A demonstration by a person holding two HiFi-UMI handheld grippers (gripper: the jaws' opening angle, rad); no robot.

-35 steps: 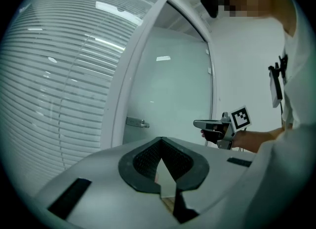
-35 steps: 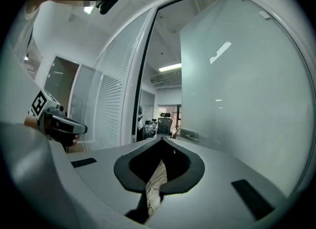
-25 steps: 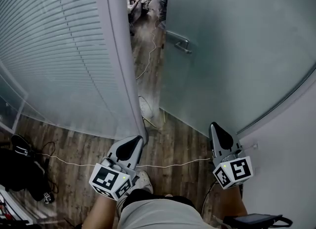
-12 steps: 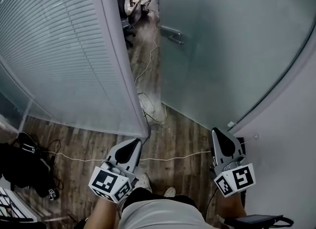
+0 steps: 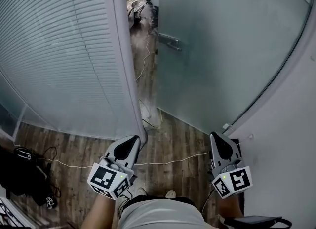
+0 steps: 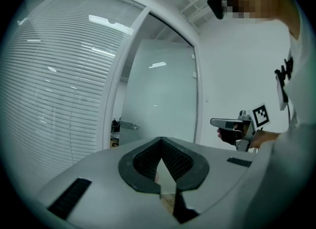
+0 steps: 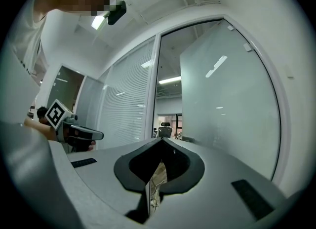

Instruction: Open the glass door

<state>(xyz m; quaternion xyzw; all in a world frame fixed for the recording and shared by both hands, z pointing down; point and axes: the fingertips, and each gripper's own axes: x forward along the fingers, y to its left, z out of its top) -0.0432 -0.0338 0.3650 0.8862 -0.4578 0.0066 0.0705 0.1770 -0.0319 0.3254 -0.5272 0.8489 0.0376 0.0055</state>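
- The frosted glass door (image 5: 227, 50) stands open, swung away from the person into the far room on the right of the doorway. Its metal handle (image 5: 170, 41) is at the door's free left edge.
- Against a second ago, the handle lies a little further left in the head view and the gap looks slightly narrower. The door's bottom hinge fitting (image 5: 226, 126) has come into sight.
- Left of the gap are the white door post (image 5: 123, 60) and a glass wall with blinds (image 5: 59, 50).
- An office chair (image 7: 164, 130) shows far off through the opening.
- A white cable (image 5: 168, 162) crosses the wooden floor (image 5: 173, 139) near the person.
- The left gripper (image 5: 132, 141) is low and near, pointing at the foot of the post, jaws pressed together on nothing.
- The right gripper (image 5: 216, 139) points at the door's hinge side, jaws likewise together and empty, as before.
- A black bag (image 5: 22, 178) lies near left, lower in the frame than earlier.
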